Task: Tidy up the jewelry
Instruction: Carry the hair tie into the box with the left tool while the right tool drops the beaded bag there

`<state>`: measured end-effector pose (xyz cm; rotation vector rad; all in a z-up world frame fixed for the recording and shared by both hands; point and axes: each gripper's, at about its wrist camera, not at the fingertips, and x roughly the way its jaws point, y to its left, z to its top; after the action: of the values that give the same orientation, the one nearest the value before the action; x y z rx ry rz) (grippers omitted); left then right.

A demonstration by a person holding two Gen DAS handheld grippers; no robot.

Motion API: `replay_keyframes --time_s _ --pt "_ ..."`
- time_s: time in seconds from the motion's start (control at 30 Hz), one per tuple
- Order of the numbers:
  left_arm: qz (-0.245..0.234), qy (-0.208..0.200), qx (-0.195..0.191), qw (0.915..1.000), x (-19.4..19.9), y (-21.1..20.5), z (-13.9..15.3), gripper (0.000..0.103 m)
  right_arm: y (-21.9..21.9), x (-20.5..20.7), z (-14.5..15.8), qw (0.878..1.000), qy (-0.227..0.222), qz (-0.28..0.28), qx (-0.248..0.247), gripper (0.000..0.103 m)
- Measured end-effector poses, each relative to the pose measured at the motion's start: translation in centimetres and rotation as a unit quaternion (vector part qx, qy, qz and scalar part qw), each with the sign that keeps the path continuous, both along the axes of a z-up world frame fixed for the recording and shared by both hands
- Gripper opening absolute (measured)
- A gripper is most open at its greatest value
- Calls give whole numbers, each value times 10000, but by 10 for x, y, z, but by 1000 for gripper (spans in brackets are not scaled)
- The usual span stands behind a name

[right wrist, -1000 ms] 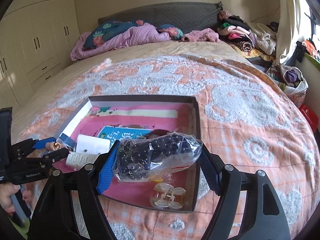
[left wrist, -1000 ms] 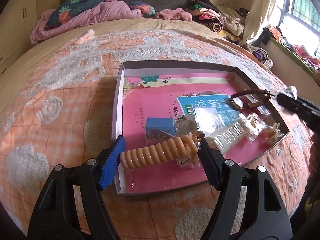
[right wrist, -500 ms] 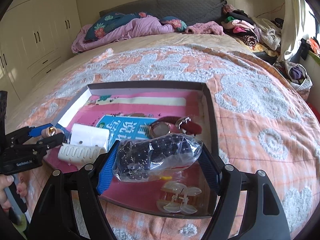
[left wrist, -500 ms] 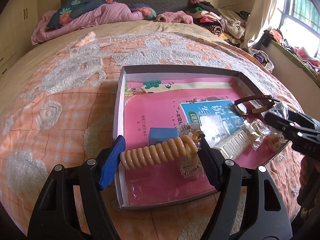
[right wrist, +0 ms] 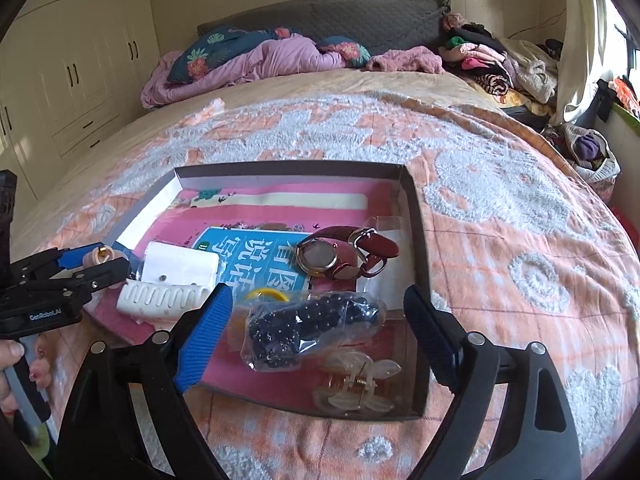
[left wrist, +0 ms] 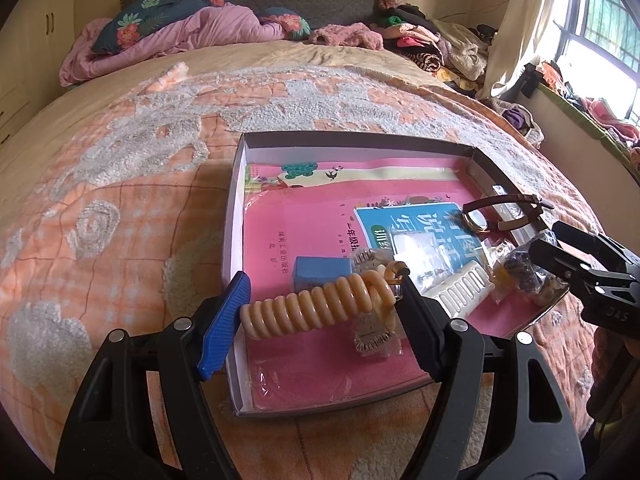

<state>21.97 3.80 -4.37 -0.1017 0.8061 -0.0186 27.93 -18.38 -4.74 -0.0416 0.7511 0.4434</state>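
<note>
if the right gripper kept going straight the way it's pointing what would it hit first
Likely the bag of dark beads lying between the open right gripper fingers in the box, though depth is hard to judge.

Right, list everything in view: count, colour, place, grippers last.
box: one, dark shallow, on the bedspread.
books: pink and blue, lining the box.
spiral hair tie: one, peach, between the left fingers.
bag of beads: one, black beads, lying in the box.
watch: one, dark red strap, in the box.
claw clip: one, clear, box near corner.
white comb: one, in the box.
blue box: one, small.
left gripper: shut on the tie.
right gripper: open over the bag.
</note>
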Motion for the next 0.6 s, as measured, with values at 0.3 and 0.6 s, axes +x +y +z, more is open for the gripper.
replay_keyframes --time_s 0.3,0.6 --pt "16 -56 14 10000 -2 -3 4 74 -14 -15 14 9996 -100 -142 225 92" --pt "67 -202 27 9998 -11 1 16 80 -22 -33 29 9986 -314 -238 339 92"
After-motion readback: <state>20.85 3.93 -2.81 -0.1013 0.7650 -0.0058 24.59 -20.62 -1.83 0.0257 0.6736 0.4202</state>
